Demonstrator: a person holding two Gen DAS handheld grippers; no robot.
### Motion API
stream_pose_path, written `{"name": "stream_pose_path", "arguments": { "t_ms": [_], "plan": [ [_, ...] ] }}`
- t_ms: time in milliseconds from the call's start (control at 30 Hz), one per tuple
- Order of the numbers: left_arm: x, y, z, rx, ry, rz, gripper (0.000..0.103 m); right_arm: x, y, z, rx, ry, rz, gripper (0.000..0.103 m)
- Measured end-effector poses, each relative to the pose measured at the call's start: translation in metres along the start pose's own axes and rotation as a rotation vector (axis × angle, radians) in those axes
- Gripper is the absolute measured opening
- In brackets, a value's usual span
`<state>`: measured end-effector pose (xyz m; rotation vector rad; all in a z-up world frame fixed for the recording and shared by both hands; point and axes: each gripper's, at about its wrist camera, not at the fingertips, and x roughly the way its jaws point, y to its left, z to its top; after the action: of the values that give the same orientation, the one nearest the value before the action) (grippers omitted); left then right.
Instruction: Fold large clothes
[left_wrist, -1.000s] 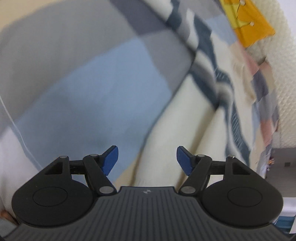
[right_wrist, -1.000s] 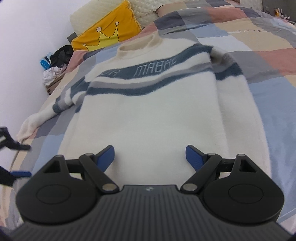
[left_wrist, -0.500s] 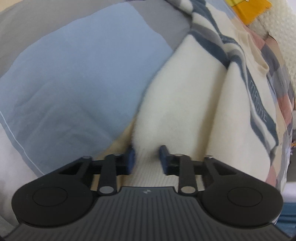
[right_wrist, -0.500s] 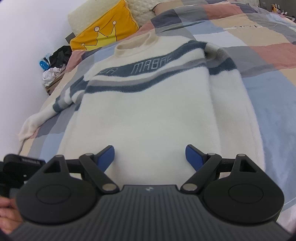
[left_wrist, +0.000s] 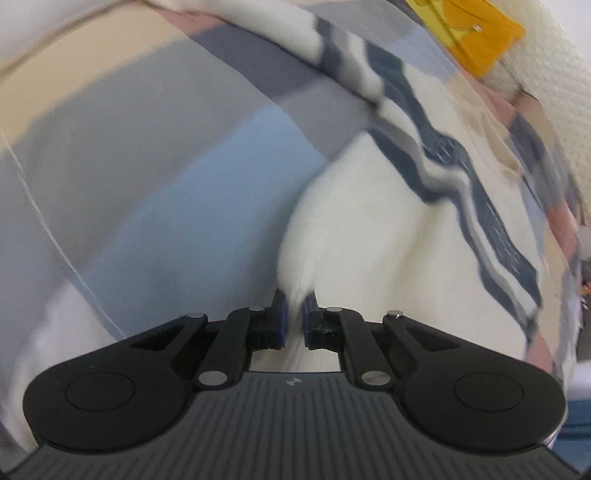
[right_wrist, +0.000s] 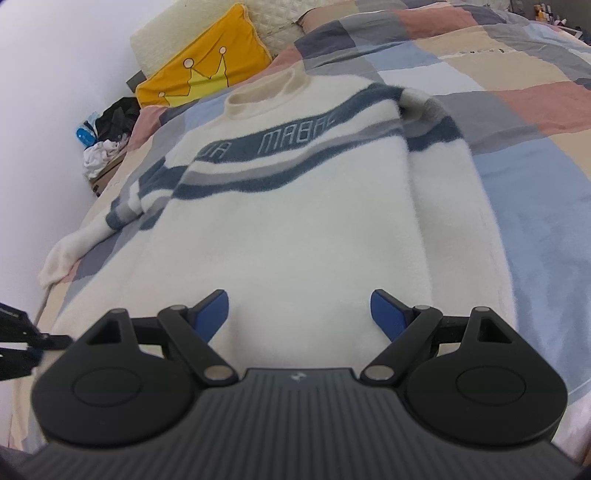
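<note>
The left gripper has just closed on the hem of the white sweater and lifts it, so folding begins, while the right gripper above this sweater stays wide open.

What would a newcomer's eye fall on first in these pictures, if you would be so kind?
First the big cream sweater with blue-grey chest stripes, spread face up across the checked bedspread. Next the yellow crown cushion at the head of the bed, near the wall. Close up, the left gripper is shut on the sweater's fluffy edge, while the right gripper hangs open over the hem.
</note>
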<state>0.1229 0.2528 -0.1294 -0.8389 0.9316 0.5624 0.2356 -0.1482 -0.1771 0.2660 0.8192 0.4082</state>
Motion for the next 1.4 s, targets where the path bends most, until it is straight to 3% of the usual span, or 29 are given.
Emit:
{"name": "stream_pose_path", "arguments": {
  "t_ms": [167,433,533,567,600,733,867,1067,1400],
  "plan": [
    [0.017,0.026,0.014,0.001,0.017,0.089,0.01,0.001,-0.002,0.002,0.009,0.0,0.007,0.085],
    [0.045,0.022,0.009,0.047,0.047,0.142,0.016,0.005,-0.005,0.004,0.01,0.005,0.0,0.085],
    [0.045,0.015,0.007,0.09,0.06,0.156,0.033,0.005,-0.005,0.005,0.02,-0.004,0.002,0.085],
    [0.044,0.011,0.008,0.105,0.061,0.16,0.046,0.004,-0.004,0.006,0.022,-0.008,0.002,0.085],
    [0.041,0.009,0.008,0.119,0.058,0.153,0.053,0.004,-0.004,0.007,0.023,-0.014,0.002,0.085],
    [0.023,-0.009,0.002,0.184,0.008,0.134,0.058,0.0,-0.005,0.009,0.031,-0.035,-0.007,0.085],
    [0.005,-0.041,-0.009,0.279,-0.034,0.091,0.059,-0.007,-0.008,0.013,0.04,-0.071,-0.02,0.085],
    [-0.007,-0.118,-0.032,0.434,-0.123,0.014,0.059,-0.017,-0.017,0.023,0.058,-0.122,-0.037,0.085],
    [0.018,-0.231,-0.075,0.655,-0.181,-0.098,0.059,-0.029,-0.052,0.04,0.159,-0.182,-0.079,0.085]
  ]
}}
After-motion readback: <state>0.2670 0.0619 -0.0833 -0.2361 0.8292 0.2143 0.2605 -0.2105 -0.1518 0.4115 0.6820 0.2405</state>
